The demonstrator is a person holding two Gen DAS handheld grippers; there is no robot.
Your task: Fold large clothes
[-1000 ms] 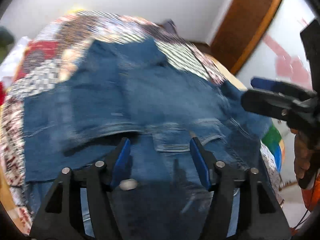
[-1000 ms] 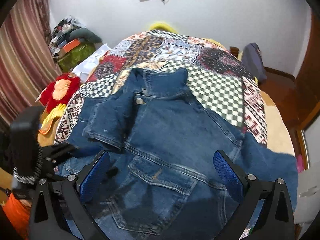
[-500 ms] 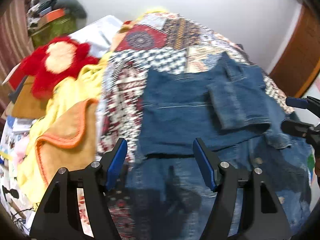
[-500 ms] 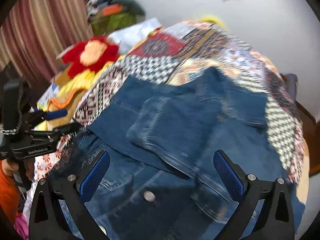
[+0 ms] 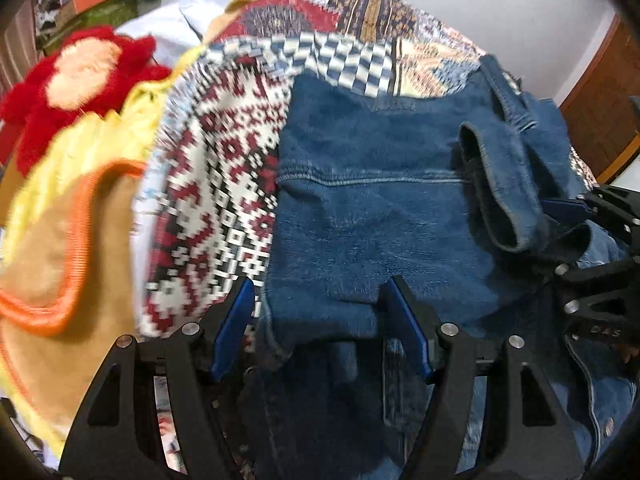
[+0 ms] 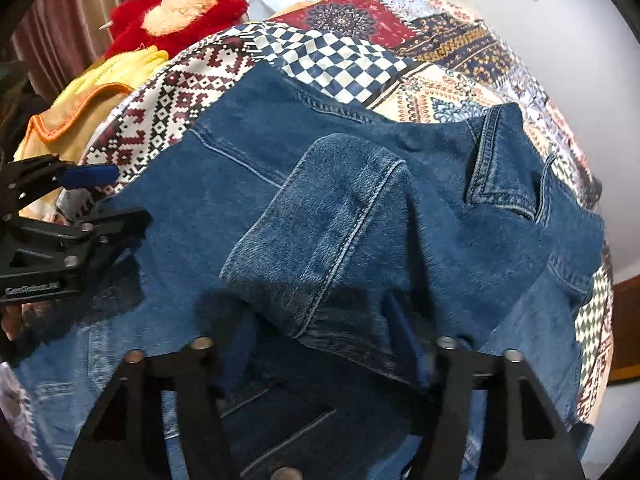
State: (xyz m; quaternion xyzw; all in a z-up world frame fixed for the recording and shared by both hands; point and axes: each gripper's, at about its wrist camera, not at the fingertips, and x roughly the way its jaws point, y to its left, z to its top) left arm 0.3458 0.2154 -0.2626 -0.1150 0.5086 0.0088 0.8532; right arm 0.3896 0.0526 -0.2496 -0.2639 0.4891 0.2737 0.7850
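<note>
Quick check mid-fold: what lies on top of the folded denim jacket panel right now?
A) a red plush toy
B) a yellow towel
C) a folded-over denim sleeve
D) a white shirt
C: the denim sleeve lies folded across the denim jacket panel, its cuff toward the right gripper; the red plush toy and yellow towel sit off to the side on the bed.

the denim jacket point(image 6: 360, 208) fills the middle of the frame, with its sleeve point(image 6: 320, 232) folded on top like a bump. bare patterned quilt point(image 6: 360, 56) shows along the top, open to pass over. at the upper left a red plush toy point(image 6: 176, 8) and yellow cloth point(image 6: 100, 80) crowd the edge.
</note>
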